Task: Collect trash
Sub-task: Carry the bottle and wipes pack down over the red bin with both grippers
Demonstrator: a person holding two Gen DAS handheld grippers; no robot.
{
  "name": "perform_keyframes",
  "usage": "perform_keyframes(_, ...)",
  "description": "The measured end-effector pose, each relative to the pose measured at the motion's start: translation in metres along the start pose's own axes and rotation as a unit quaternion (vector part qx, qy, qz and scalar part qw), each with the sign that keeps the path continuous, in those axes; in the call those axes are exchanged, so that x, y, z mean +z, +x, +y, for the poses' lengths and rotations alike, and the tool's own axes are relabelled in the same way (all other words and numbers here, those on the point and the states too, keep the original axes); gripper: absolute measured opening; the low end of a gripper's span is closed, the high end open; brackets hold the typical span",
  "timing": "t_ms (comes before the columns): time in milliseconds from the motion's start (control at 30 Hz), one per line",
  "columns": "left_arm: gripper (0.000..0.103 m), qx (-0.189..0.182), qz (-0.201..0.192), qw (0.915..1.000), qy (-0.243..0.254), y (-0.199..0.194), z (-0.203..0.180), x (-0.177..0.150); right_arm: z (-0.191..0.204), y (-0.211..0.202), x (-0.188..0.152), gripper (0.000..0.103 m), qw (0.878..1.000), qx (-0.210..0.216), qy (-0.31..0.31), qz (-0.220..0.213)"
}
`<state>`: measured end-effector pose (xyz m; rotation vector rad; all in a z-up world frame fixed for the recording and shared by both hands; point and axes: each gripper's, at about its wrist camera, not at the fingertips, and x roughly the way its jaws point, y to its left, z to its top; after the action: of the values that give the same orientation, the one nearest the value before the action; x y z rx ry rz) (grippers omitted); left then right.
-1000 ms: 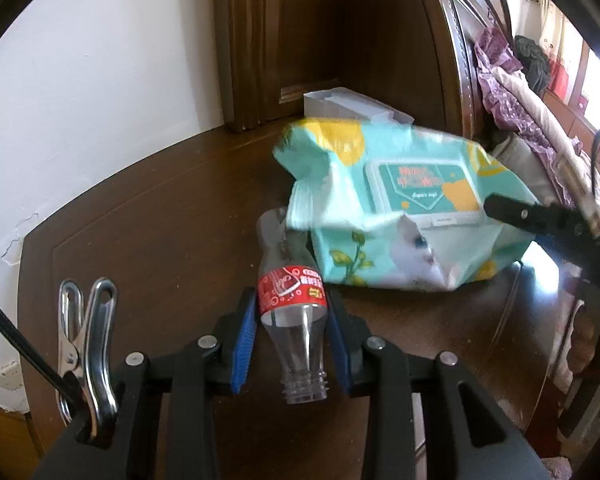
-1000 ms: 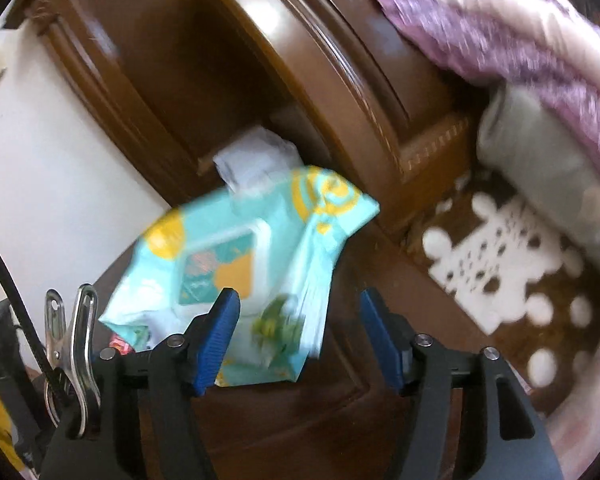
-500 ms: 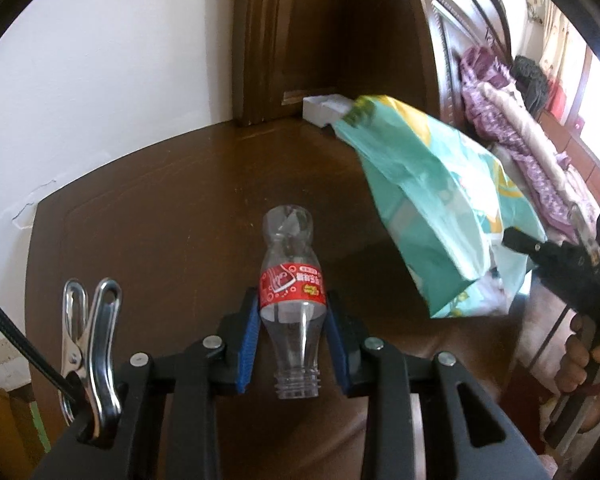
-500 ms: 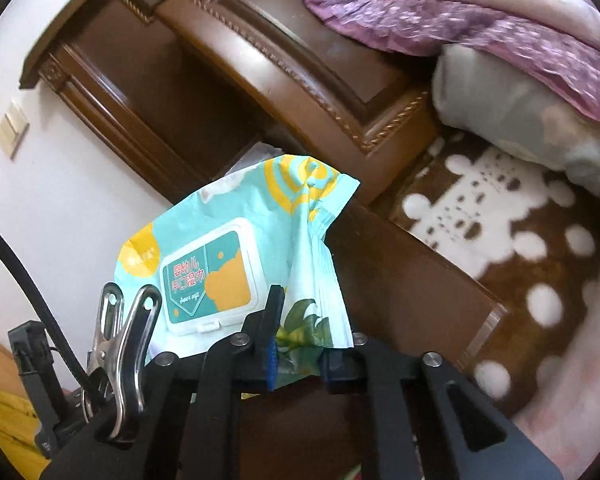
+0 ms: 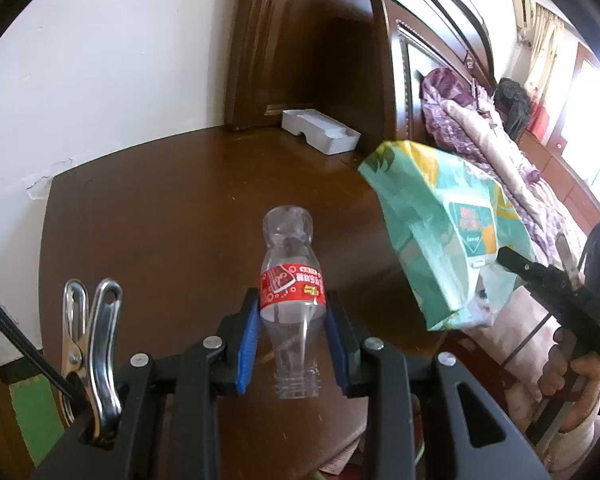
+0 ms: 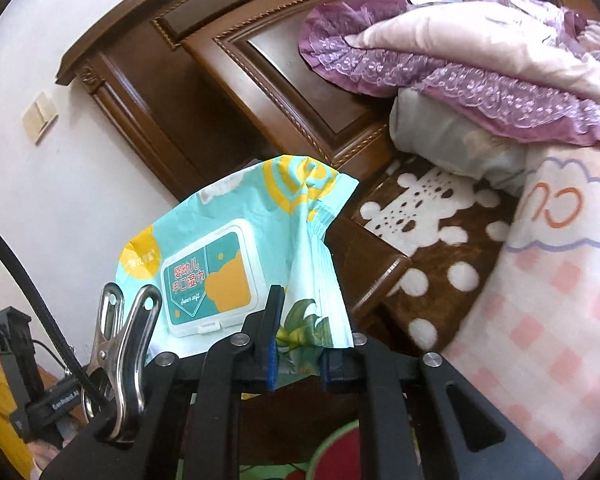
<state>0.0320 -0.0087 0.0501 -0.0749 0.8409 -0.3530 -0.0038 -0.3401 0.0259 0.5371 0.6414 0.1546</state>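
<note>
Bottle (image 5: pixel 291 280), clear plastic with a red label, sits clenched in the left tool (image 5: pixel 292 340) above the brown surface (image 5: pixel 160 220), mouth toward the camera. Right tool (image 6: pixel 296 344) pinches a teal wet-wipes pack (image 6: pixel 236 256) by its lower edge, lifted beside the bed (image 6: pixel 540 280); "super soft" reads on its lid. A white tray (image 5: pixel 320 131) lies by the headboard.

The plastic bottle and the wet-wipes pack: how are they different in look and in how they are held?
The plastic bottle is clear and rigid with a red label; the wet-wipes pack is soft, crumpled and teal with yellow shapes. The bottle is clamped around its body in the left gripper, its open neck toward the camera; the pack hangs by one edge from the right gripper. Both are lifted off the wooden table.
</note>
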Motion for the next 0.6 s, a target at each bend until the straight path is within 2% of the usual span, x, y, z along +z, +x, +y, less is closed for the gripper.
perform_keyframes(233,0.032,-0.023,-0.005,0.9997,0.000,-0.023,-0.013,-0.020,-0.004,-0.037,-0.019,0.016,1.000,-0.015,-0.023,-0.008)
perform_keyframes(600,0.032,-0.063,0.013,0.9979,0.009,-0.041,-0.043,-0.065,-0.006,-0.101,-0.069,0.016,0.995,-0.071,-0.075,-0.008)
